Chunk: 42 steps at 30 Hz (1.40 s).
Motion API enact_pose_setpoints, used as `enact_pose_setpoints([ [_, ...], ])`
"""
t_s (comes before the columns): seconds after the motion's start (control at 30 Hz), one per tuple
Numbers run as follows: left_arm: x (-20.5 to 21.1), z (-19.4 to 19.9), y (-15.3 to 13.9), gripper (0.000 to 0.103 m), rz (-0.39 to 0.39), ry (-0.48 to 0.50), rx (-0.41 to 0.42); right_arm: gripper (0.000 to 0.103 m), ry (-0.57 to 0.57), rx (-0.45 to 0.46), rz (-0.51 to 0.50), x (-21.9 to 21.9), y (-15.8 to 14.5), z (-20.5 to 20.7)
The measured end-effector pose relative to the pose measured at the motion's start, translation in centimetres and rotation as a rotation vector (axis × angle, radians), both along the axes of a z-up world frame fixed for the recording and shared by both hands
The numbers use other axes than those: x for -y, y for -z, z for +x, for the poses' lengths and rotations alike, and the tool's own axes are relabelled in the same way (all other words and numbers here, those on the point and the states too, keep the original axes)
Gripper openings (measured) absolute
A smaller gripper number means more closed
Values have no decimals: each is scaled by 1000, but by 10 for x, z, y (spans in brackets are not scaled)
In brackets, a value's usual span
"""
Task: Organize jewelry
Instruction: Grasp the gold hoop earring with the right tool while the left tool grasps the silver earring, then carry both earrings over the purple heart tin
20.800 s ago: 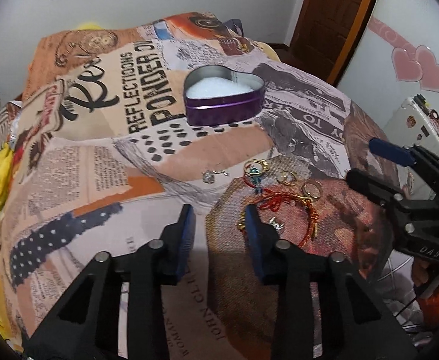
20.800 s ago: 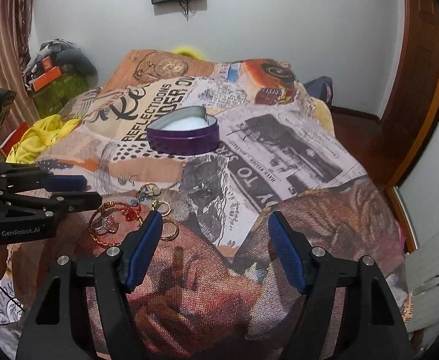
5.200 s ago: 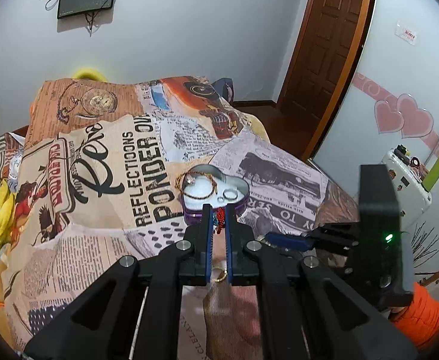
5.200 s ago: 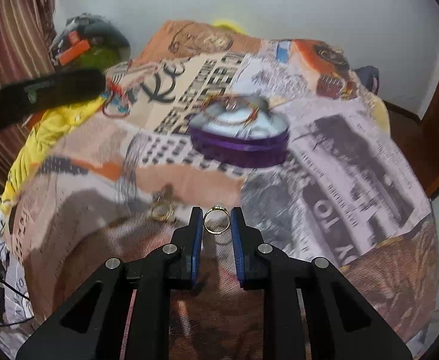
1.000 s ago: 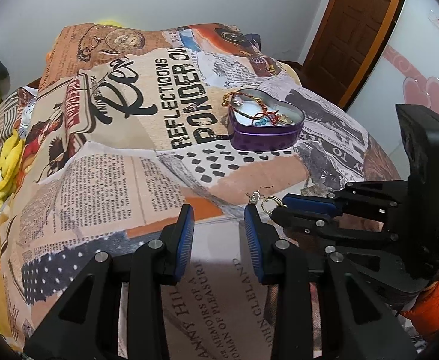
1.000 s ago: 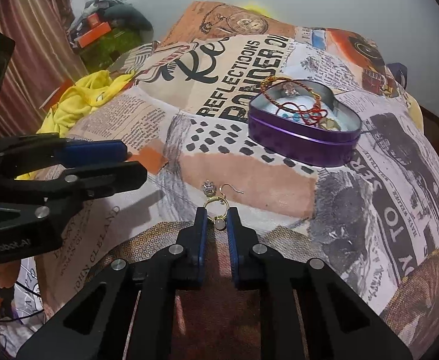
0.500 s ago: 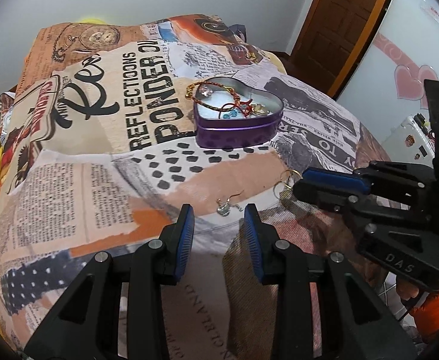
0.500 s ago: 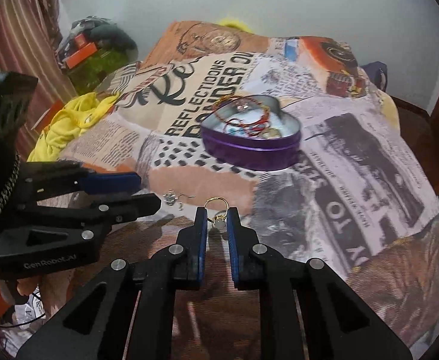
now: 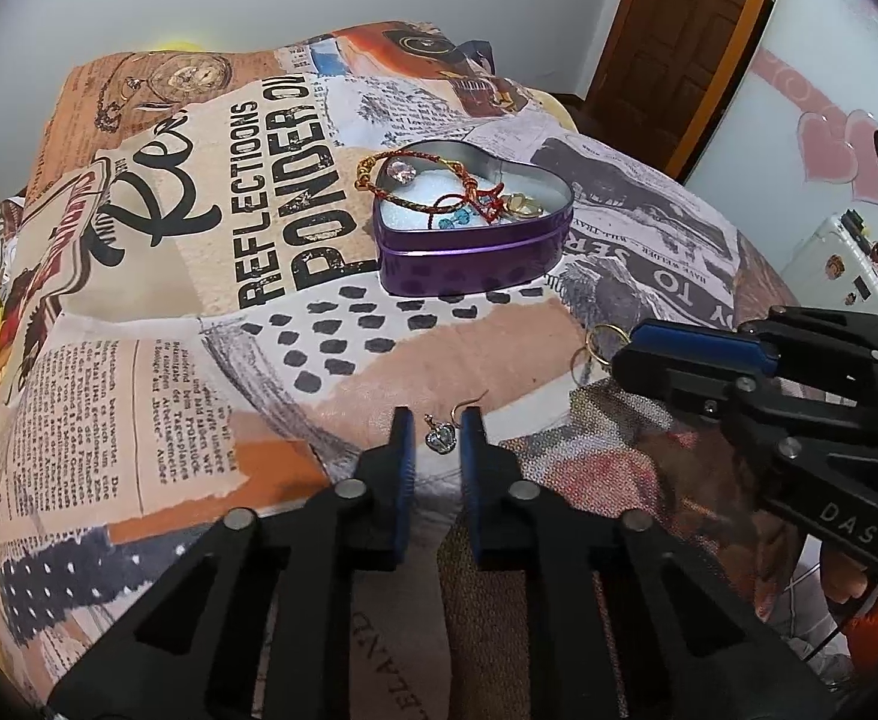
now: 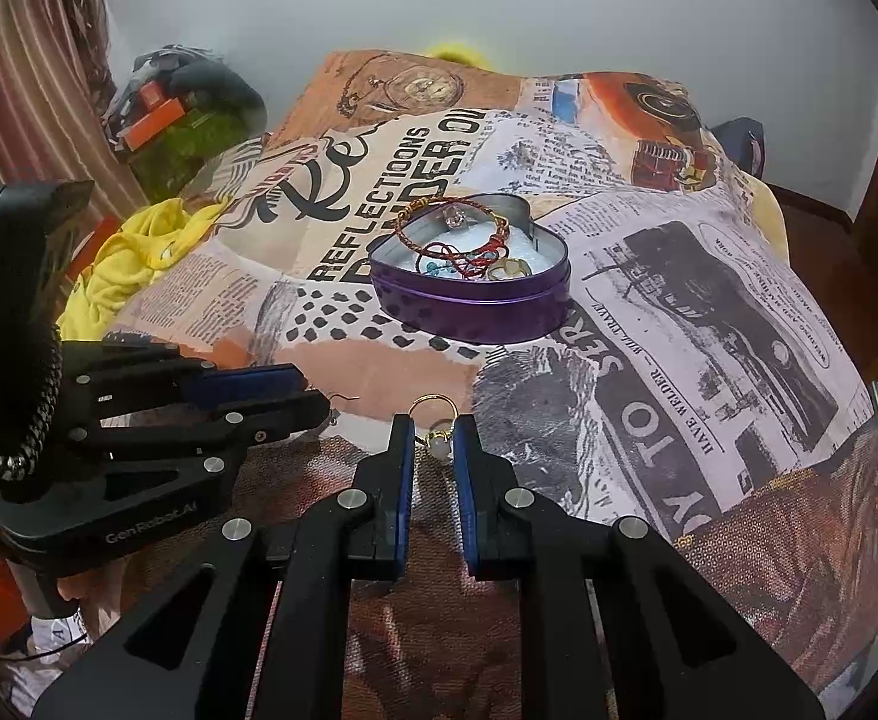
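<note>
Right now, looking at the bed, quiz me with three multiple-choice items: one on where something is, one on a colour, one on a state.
1. Where is the bracelet?
A. under the tin
B. on the tin's rim and inside it
C. on the floor

2. What colour is the heart tin outside?
A. purple
B. green
C. white

3. What is the right gripper doing?
A. standing wide open
B. shut on a gold ring
C. shut on the tin's rim

Answers:
1 B, the red and gold loop lies across the rim and lining.
2 A, its wall is purple.
3 B, the ring sits pinched between the blue pads.
</note>
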<state>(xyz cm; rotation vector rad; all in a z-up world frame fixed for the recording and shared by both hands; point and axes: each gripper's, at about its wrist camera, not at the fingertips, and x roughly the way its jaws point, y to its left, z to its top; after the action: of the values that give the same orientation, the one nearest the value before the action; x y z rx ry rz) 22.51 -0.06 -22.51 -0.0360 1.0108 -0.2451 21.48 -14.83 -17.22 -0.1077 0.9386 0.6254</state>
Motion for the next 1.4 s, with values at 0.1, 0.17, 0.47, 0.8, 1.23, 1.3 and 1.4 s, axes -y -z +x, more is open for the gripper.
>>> enact_pose_setpoints([
  [0.1,0,-1,-2,9,-5,2,5,12,1,0,2,1,0,0],
  [0.17,-1,-2,-3,9,-12,-1,8,12,3,2,4,1,-1,0],
  [0.47,-8,-7,-26,9,-42,-17,58,12,20,28,10,4,-12,2],
  [0.8,-11,-8,-64,9,-59,-21,155,12,36,82,20,7,-32,6],
  [1.23,-5,11,-101,9,-62,-6,255,12,57,145,51,7,-55,21],
  [1.3,-5,15,-104,9,-65,-5,261,12,62,151,57,8,-57,25],
  [1.4,-4,22,-105,9,-66,-3,265,12,70,155,59,7,-58,32],
])
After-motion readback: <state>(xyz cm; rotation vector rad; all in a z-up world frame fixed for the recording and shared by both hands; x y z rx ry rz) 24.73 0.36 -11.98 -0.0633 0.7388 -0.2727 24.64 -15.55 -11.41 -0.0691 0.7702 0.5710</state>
